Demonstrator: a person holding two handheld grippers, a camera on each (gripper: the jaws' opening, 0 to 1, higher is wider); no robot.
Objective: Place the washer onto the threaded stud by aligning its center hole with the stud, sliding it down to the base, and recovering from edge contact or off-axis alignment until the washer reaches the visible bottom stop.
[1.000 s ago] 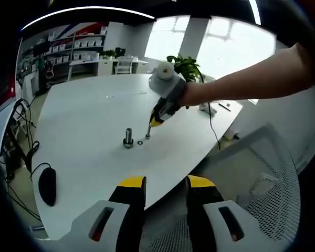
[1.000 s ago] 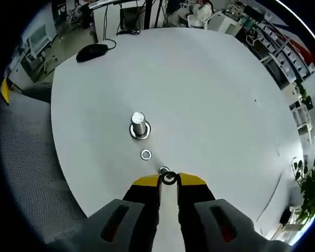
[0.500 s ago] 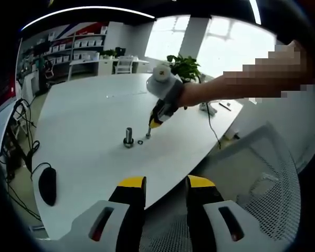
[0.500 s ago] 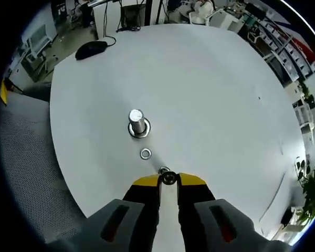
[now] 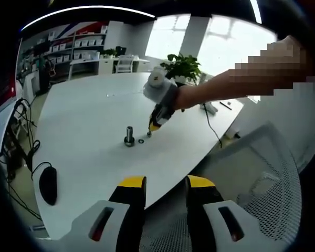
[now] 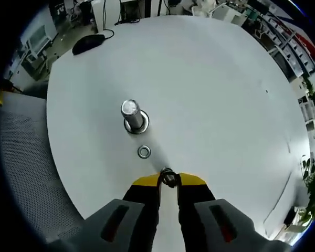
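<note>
Washer [image 6: 169, 177] sits pinched between the right gripper [image 6: 168, 180] jaws, near the stud [image 6: 132, 116]; left gripper [image 5: 165, 183] jaws stand apart, empty.

My right gripper [image 6: 168, 179] hides the lower part of the washer [image 6: 169, 178]; in the left gripper view the stud [image 5: 129, 136] threads are too small to tell.

We can read no text, label, brand, number or sign in either view. The shelves [image 5: 79, 43] along the far wall in the left gripper view hold rows of bins, but anything printed on them is too small and blurred for us to make out.
</note>
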